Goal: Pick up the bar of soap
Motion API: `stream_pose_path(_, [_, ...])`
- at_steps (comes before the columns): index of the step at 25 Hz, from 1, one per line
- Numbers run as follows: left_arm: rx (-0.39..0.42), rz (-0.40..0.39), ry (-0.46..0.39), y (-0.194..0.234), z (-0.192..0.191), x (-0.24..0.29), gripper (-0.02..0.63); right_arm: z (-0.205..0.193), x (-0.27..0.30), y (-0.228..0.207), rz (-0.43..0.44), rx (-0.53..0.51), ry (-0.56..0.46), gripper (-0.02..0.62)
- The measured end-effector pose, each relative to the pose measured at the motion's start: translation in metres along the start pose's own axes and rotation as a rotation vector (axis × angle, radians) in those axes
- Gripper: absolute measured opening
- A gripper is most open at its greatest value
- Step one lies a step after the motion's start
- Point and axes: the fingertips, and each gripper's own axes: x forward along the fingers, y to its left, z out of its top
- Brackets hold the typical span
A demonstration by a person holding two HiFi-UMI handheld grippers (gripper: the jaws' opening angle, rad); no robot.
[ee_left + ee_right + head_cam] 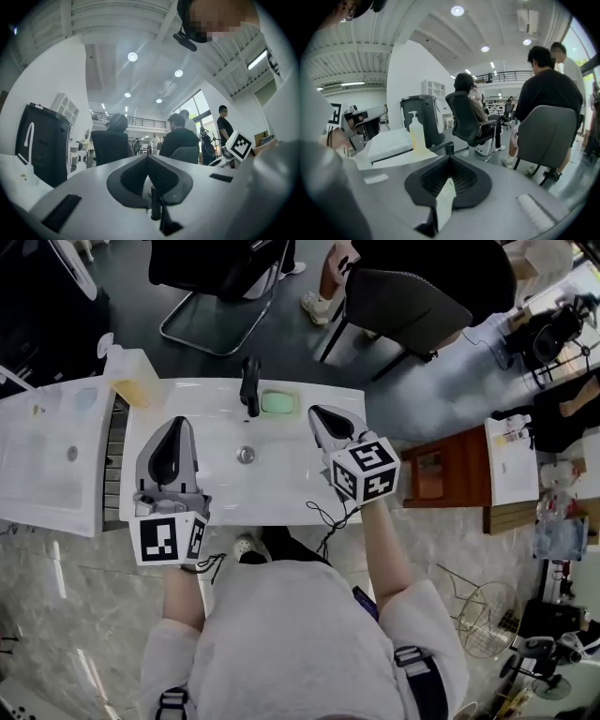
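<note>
The pale green bar of soap (277,402) lies on the back rim of the white sink (281,486), just right of the black faucet (249,383). My right gripper (315,412) is shut with nothing in it; its tip is a short way right of the soap and not touching it. My left gripper (178,421) hovers over the sink's left side, also shut and empty. In the left gripper view the jaws (147,156) meet at their tip. The right gripper view shows the closed jaws (449,157) with the faucet's top (448,147) just beyond; the soap is hidden there.
A pump bottle of yellow liquid (131,373) stands at the sink's back left corner, next to a white counter (52,460). The drain (246,455) sits mid-basin. Office chairs (403,306) with seated people are behind the sink. A wooden table (450,474) is at the right.
</note>
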Motion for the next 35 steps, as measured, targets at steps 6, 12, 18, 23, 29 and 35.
stream_pose_path(6, [0.005, 0.077, 0.014, 0.009, -0.006, 0.009, 0.008, -0.017, 0.046, -0.009, 0.15, -0.083, 0.172, 0.012])
stream_pose_path(12, [0.01, 0.138, 0.042, 0.012, -0.015, 0.015, 0.008, -0.036, 0.089, -0.023, 0.259, -0.152, 0.301, 0.04])
stream_pose_path(18, [0.016, 0.189, 0.073, 0.013, -0.023, 0.02, 0.008, -0.076, 0.127, -0.033, 0.349, -0.179, 0.438, 0.093])
stream_pose_path(23, [0.017, 0.234, 0.107, 0.017, -0.034, 0.018, 0.008, -0.107, 0.153, -0.036, 0.405, -0.169, 0.524, 0.149])
stream_pose_path(29, [0.014, 0.271, 0.161, 0.022, -0.049, 0.017, 0.008, -0.136, 0.174, -0.039, 0.45, -0.237, 0.617, 0.188])
stream_pose_path(35, [0.01, 0.281, 0.184, 0.026, -0.059, 0.019, 0.008, -0.149, 0.184, -0.04, 0.485, -0.264, 0.65, 0.236])
